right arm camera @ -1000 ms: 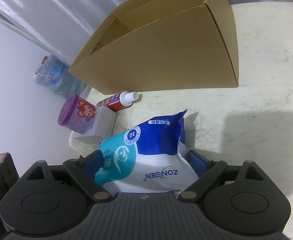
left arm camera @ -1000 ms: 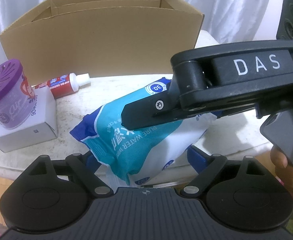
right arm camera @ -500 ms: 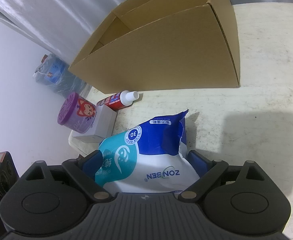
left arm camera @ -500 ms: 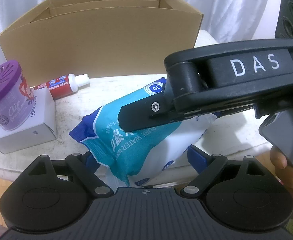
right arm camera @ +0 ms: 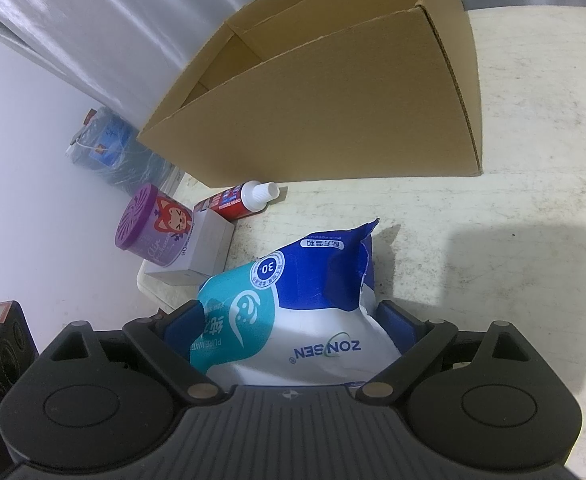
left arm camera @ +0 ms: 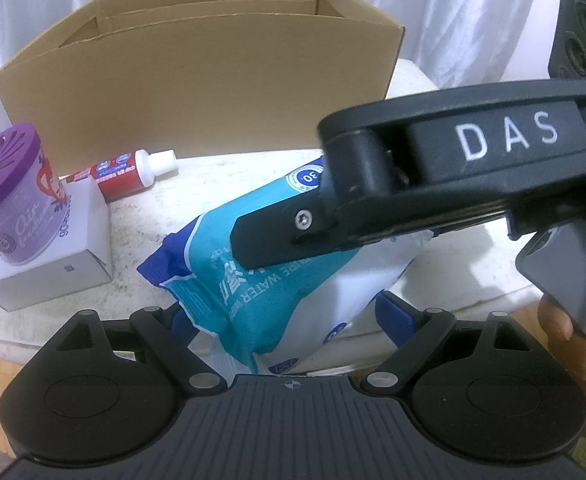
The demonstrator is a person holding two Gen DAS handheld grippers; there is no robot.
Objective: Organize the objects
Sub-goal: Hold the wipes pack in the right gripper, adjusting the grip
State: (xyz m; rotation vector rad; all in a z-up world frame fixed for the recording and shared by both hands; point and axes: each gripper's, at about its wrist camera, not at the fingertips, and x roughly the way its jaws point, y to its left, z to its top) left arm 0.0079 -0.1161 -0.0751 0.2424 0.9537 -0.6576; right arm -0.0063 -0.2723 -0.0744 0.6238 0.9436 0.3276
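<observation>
A blue, teal and white wet wipes pack (left arm camera: 277,292) hangs tilted over the front of the white table (right arm camera: 533,160). My left gripper (left arm camera: 287,314) is shut on its lower end, with a blue pad on each side. My right gripper (right arm camera: 289,320) is shut on the same pack (right arm camera: 293,300) from the other side. In the left wrist view one black finger (left arm camera: 269,236) of the right gripper lies across the top of the pack. A hand (left arm camera: 565,344) holds that gripper's grey handle. An open cardboard box (left arm camera: 197,92) stands behind the pack, and what shows of its inside is bare.
A purple air freshener (left arm camera: 9,184) stands on a small white box (left arm camera: 53,264) at the table's left edge. A red tube (left arm camera: 125,172) with a white cap lies against the cardboard box (right arm camera: 333,112). A bagged bundle (right arm camera: 109,152) sits on the floor to the left.
</observation>
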